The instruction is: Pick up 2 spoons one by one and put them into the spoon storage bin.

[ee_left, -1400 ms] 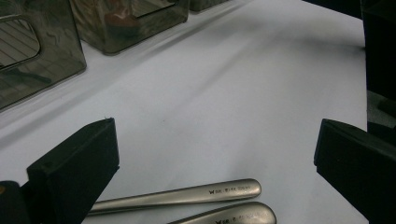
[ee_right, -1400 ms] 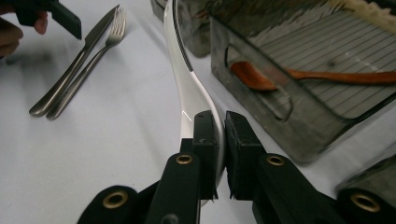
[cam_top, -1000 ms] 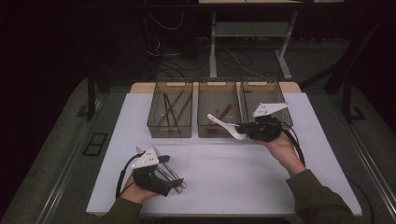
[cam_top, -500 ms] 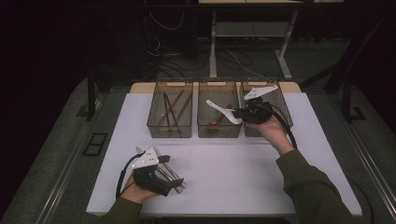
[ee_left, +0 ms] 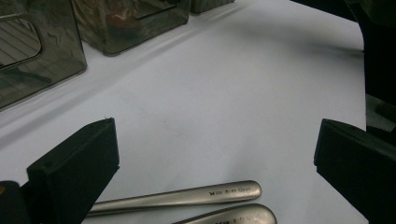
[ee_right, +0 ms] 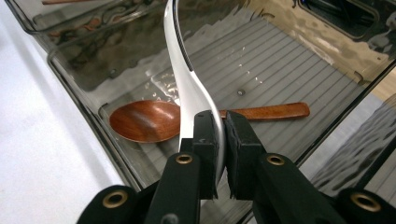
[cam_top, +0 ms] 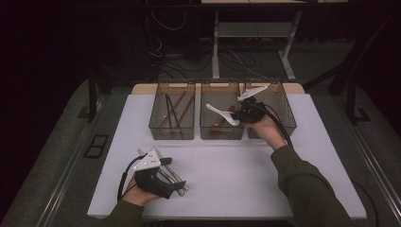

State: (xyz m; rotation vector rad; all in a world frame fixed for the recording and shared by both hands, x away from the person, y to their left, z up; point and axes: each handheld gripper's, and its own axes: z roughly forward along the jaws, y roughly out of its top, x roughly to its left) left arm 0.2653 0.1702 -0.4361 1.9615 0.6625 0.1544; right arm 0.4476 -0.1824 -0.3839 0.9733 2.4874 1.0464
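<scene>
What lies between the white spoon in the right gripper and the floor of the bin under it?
A wooden spoon lies there on the bin floor, seen in the right gripper view.

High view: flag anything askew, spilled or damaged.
Nothing looks spilled or damaged. The white spoon is only in transit, clamped in the right gripper above the middle bin, where a wooden spoon lies flat. Two metal handles lie loose by the left gripper.

Both grippers black-bodied. Left gripper (cam_top: 177, 182): grey three-cornered top plate, black cable looping left. Right gripper (ee_right: 220, 149): flat black pads, brass-coloured rivets on jaw arms, black cable. Sleeves dark olive-green, long.
</scene>
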